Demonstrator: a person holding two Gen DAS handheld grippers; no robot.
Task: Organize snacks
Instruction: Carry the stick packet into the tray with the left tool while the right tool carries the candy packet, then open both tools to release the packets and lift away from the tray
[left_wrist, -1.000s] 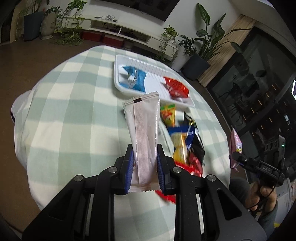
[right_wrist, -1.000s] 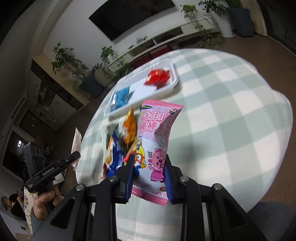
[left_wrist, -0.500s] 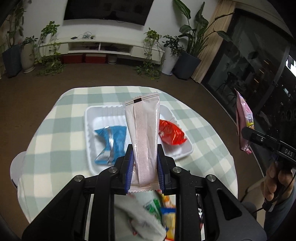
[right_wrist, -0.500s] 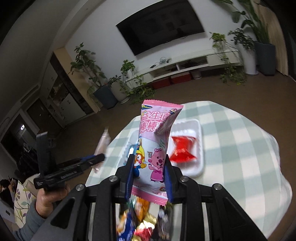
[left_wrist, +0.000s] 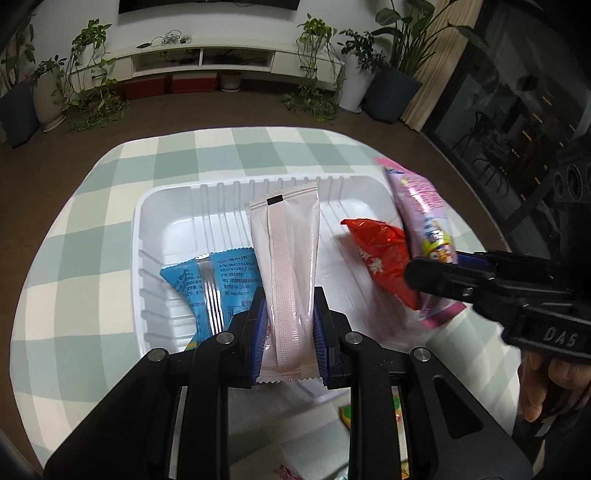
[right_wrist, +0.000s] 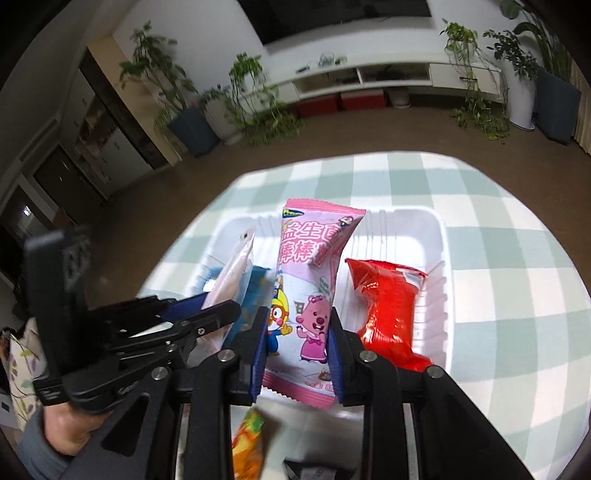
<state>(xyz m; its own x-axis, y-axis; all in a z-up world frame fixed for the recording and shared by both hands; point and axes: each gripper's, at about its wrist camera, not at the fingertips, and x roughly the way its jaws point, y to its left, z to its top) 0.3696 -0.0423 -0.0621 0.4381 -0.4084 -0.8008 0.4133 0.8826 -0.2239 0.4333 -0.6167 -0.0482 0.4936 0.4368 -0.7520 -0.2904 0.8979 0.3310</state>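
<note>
left wrist view looks down on a round worktop (left_wrist: 92, 229) with a green and white checked cloth. behind it is a brown floor, a long white tv shelf (left_wrist: 207, 59) by the wall, and lots of green plants in pots (left_wrist: 388, 85). a white tray (left_wrist: 177, 206) with ribbed walls sits on the cloth.

inside the tray lie a blue snack pack (left_wrist: 210, 280) on the left side and a red snack pack (left_wrist: 380, 254) on the right side.

the left gripper (left_wrist: 290, 325) is squeezed tight on a long pale pink pack (left_wrist: 286, 258), holding it up over the middle of the tray. its back side shows, with a seam down the middle and a small black mark near the top.

the right gripper (right_wrist: 297, 347) is pinched on a pink cartoon pack (right_wrist: 310, 291) with a little penguin and a pink animal on it. it hangs over the tray too, between the blue pack and the red one.

an orange pack (right_wrist: 249, 443) lies near the tray, blurry, at the bottom of the right wrist view.
</note>
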